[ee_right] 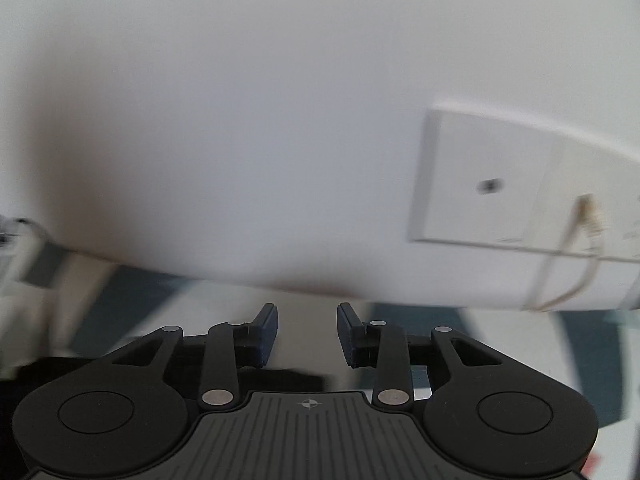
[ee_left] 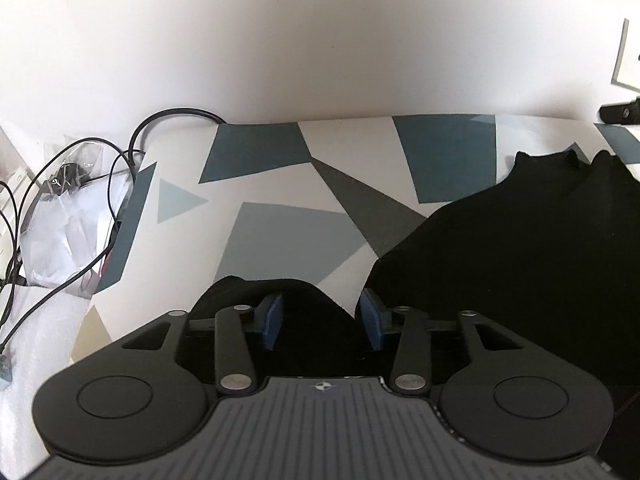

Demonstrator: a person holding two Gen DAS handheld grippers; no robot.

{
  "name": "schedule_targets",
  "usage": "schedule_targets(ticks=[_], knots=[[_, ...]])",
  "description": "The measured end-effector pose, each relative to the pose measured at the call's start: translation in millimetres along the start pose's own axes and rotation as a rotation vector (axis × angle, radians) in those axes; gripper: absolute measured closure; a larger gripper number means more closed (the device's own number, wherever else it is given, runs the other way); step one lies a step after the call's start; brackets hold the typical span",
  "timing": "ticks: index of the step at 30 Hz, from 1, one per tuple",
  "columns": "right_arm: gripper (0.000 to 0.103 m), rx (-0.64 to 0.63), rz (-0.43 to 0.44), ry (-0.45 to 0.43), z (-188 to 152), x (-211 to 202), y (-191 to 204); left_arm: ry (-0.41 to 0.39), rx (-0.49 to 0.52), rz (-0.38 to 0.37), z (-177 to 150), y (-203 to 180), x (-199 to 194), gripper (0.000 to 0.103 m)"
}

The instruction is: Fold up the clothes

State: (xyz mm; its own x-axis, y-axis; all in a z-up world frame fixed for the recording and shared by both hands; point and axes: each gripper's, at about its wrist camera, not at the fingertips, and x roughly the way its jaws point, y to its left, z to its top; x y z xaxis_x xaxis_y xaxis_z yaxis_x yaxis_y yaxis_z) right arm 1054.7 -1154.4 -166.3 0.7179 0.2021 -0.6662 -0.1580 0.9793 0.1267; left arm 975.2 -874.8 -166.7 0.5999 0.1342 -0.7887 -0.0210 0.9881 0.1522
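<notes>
Hovering low, the left gripper (ee_left: 322, 320) has its jaws spread, a lobe of the black garment (ee_left: 520, 248) lying between them, unpinched; its bulk spreads rightward over the patterned table (ee_left: 280, 168). The right gripper (ee_right: 307, 332), jaws apart and empty, faces the wall (ee_right: 240, 120), farther off.

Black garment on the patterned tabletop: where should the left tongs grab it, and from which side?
Take the black fabric garment at its near-left lobe by the left tongs, coming from the bare geometric-patterned tabletop. That rounded edge lies flat and exposed between the open pads, which do not press it.
</notes>
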Motion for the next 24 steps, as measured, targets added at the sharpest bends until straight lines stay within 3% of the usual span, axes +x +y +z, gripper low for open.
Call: schedule_targets(ticks=[1,4,6,8,11,14,16,19,21,24], knots=[[0.069,-0.017,0.054,0.014,-1.3,-0.2,5.7,-0.008,-0.010,-0.010,0.8,-0.7,-3.7,0.056],[0.068,-0.141,0.158,0.056,-8.9,5.0,31.9,-0.052,0.006,-0.025,0.7,-9.3,-18.0,0.034],[0.070,-0.220,0.197,0.066,-14.9,9.7,48.1,-0.057,0.071,0.014,-1.5,-22.2,-24.7,0.034],[0.073,-0.261,0.211,0.076,-17.1,18.2,59.2,-0.038,0.109,0.004,-5.9,-30.7,-24.5,0.034],[0.081,-0.249,0.199,0.112,-11.2,36.8,68.0,0.007,0.101,0.025,-15.5,-35.0,-16.3,0.034],[0.098,-0.221,0.201,0.120,-7.0,45.1,66.9,-0.021,0.054,0.060,-19.8,-29.5,-11.7,0.033],[0.098,-0.184,0.192,0.117,-0.7,53.2,65.7,-0.036,0.037,0.074,-15.8,-25.3,-6.8,0.031],[0.094,-0.098,0.140,0.070,4.0,53.6,55.7,-0.076,0.039,0.146,-7.3,-21.0,2.8,0.027],[0.063,-0.028,0.092,0.022,6.0,47.4,46.1,-0.060,0.019,0.202,1.2,-13.3,11.1,0.027],[0.054,0.086,0.036,-0.063,3.4,20.7,25.4,-0.030,-0.055,0.159,11.4,2.8,12.1,0.026]])
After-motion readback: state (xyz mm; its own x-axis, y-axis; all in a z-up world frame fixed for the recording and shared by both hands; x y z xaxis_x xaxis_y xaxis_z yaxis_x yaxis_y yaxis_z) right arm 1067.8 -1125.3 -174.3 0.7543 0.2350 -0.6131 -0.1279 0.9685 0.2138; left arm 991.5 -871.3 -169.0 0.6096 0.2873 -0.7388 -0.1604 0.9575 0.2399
